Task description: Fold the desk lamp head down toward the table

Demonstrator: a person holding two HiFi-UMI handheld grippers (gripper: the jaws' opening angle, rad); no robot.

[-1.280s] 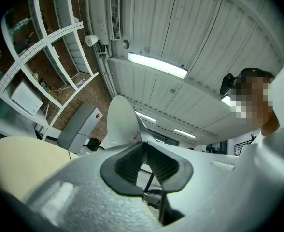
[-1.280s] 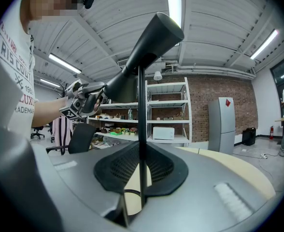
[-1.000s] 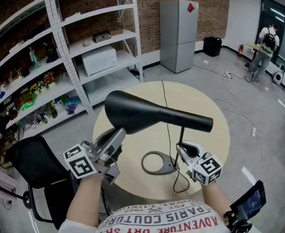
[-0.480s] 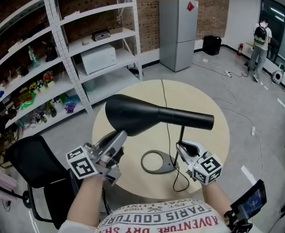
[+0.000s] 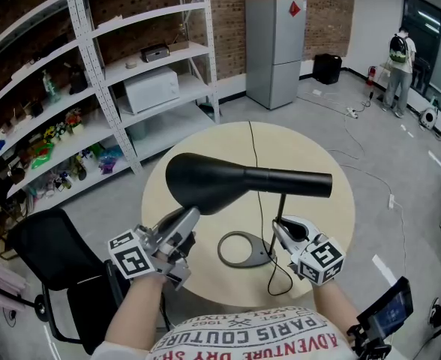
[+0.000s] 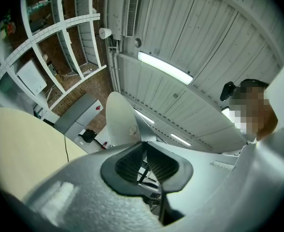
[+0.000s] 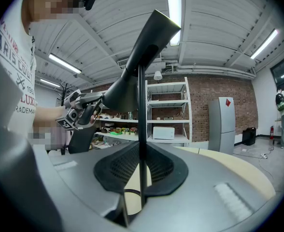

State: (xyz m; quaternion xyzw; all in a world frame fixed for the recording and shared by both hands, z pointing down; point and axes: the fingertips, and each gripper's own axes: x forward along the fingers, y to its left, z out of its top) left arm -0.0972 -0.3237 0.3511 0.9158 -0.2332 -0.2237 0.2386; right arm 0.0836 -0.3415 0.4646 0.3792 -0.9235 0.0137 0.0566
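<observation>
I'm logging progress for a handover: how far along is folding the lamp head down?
Done: both grips. The right tool clamps the lamp stem above the base; the left tool pinches the lamp head at its wide rim. In hand: the fold itself. Left: nearly all of it, since the head lies about level, well above the table.

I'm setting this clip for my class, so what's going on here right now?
A person with two hand-held grippers works a black desk lamp on the round beige table. The right hand-held gripper clamps the lamp's thin upright stem above its ring base; the left hand-held gripper pinches the wide-end rim of the cone-shaped head. The head lies roughly level, not yet folded down.
</observation>
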